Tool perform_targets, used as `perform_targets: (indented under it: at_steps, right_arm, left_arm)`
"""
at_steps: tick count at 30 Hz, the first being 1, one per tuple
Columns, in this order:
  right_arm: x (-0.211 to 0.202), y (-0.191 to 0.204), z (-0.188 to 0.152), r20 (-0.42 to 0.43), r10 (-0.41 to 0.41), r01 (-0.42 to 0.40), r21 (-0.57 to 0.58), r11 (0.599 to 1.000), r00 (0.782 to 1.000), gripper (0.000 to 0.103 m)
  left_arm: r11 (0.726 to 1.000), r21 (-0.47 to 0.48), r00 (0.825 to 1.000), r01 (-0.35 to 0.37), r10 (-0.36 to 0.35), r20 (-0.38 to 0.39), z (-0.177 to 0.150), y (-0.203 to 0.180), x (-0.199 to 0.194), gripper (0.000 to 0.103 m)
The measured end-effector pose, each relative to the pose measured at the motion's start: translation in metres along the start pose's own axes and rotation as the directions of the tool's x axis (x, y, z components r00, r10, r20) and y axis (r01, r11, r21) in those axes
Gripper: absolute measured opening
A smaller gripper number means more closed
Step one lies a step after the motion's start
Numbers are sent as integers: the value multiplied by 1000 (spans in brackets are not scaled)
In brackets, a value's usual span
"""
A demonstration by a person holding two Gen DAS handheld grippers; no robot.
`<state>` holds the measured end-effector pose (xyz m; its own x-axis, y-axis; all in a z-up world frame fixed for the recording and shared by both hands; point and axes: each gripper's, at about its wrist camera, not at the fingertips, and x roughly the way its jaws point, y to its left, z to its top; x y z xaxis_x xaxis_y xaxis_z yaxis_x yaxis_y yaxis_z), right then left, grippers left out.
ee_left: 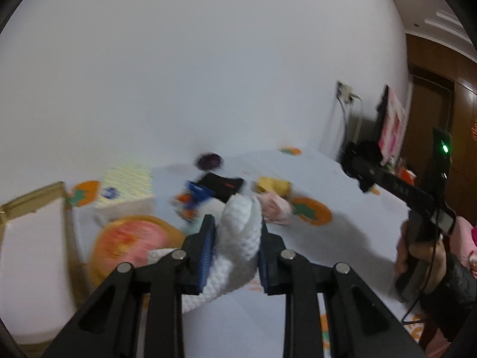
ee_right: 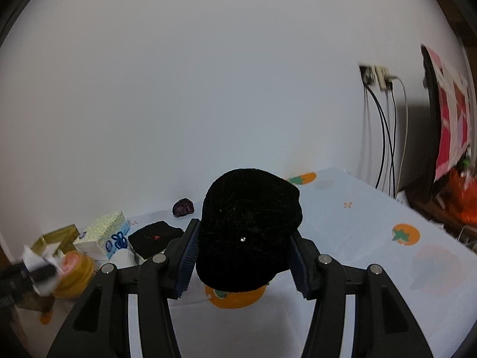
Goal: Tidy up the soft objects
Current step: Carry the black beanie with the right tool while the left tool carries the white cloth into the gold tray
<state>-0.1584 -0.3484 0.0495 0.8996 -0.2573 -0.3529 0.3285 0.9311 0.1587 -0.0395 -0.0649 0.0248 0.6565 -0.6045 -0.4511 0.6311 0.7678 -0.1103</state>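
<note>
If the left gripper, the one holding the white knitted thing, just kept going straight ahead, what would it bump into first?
Probably the pink soft item lying on the table, just past the white knitted piece that the left gripper is clamping. The black cloth lies close by too. Motion blur makes depth uncertain.

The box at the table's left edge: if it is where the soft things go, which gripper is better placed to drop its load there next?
Probably left. The left gripper, shut on the white knit, is close to the box. The right gripper holds the black hat farther away.
</note>
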Motion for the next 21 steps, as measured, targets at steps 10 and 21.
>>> perform_targets:
  at_steps: [10,21]
  right_arm:
    - [-2,59,-7,-34,103,-104,-21,994,994,57]
    - [18,189,-10,-79,339,-345,-86,935,937,57]
  left_arm:
    - [994,-75,994,-81,86,64,5,57,-23,25]
    - [925,-205,939,-319,338,67,14,139,-43,25]
